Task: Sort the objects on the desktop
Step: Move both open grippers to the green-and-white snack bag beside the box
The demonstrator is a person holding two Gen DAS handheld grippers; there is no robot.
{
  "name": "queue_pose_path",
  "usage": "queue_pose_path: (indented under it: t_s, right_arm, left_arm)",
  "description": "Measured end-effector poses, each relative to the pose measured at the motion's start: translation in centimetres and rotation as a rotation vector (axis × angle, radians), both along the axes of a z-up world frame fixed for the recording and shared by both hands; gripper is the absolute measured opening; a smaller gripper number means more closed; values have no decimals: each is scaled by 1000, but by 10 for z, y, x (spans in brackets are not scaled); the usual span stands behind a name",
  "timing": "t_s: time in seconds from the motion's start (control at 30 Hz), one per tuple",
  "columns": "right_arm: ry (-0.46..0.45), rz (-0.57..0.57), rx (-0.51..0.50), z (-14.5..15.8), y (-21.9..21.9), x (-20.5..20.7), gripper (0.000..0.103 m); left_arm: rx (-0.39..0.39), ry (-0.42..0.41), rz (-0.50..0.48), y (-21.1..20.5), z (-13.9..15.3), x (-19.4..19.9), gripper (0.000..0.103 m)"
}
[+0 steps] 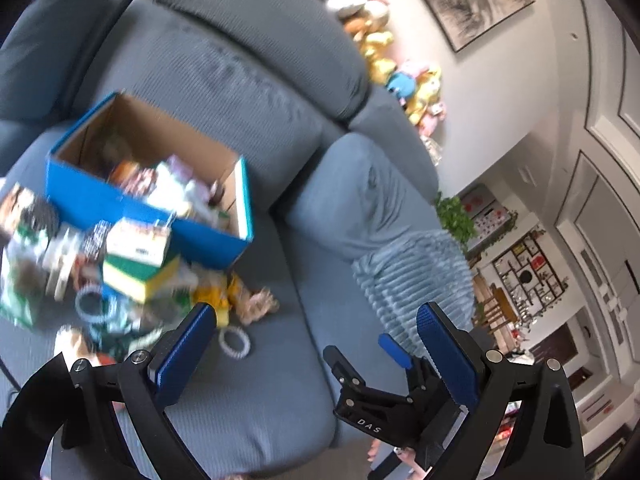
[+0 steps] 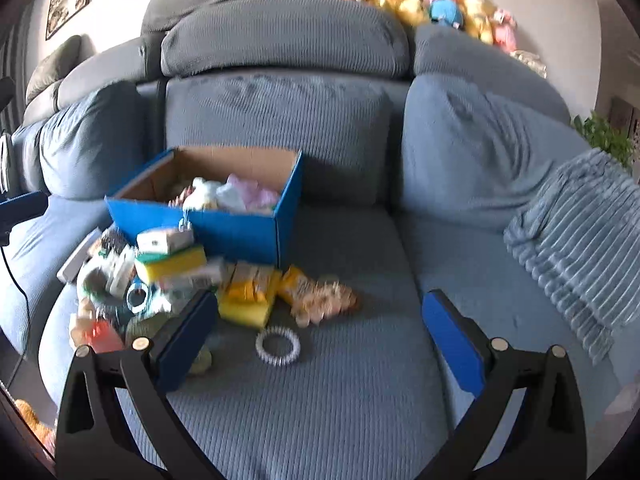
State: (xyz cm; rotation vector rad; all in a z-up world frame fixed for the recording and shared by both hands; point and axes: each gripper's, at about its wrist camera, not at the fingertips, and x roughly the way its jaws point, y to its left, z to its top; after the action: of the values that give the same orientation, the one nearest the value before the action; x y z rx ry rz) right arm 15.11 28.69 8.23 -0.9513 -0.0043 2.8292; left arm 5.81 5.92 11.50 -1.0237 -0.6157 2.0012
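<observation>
A blue cardboard box (image 2: 236, 226), partly filled with small items, stands on the sofa seat; in the left wrist view the box (image 1: 100, 196) is upper left. In front of it lies a pile of loose objects, with a yellow-green sponge (image 2: 172, 264) (image 1: 136, 278) on top and yellow packets (image 2: 248, 290) beside it. A white bead bracelet (image 2: 278, 346) (image 1: 235, 343) lies alone on the seat, nearest the grippers. My right gripper (image 2: 320, 316) hovers open above the seat, the bracelet just ahead of its left finger. My left gripper (image 1: 316, 324) is open and holds nothing. The right gripper (image 1: 358, 346) shows low between its fingers.
Grey-blue sofa cushions (image 2: 280, 132) rise behind the box. A striped blue blanket (image 2: 572, 248) (image 1: 420, 280) covers the seat to the right. Plush toys (image 2: 440, 0) line the sofa back. A black cable (image 2: 12, 268) hangs at the left edge. Bare seat fabric (image 2: 340, 392) lies under the grippers.
</observation>
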Motion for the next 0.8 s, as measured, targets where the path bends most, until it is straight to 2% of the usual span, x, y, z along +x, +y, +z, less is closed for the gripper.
queue_pose_path:
  t_s: [0.17,0.23,0.43,0.57,0.8]
  right_arm:
    - [-26,122,-107,-20,-19,12,103]
    - [-32,175,-124,-25,-36,14,103]
    - [-66,322,-153,-32,-92,3,103]
    - [-75,408,-162,-29,-132,-10,103]
    - [-118,542,-146,-28,-208,-47,103]
  left_arm:
    - [-87,-15,28,-17,-18,25,100]
    - [-100,-32,53,-33,-26,33,100]
    - [-72,-106,172,-94,-41,40,100]
    - [-65,-97,319,-144,-38,43,100]
    - [-66,-124,450,-209,-47,35,100]
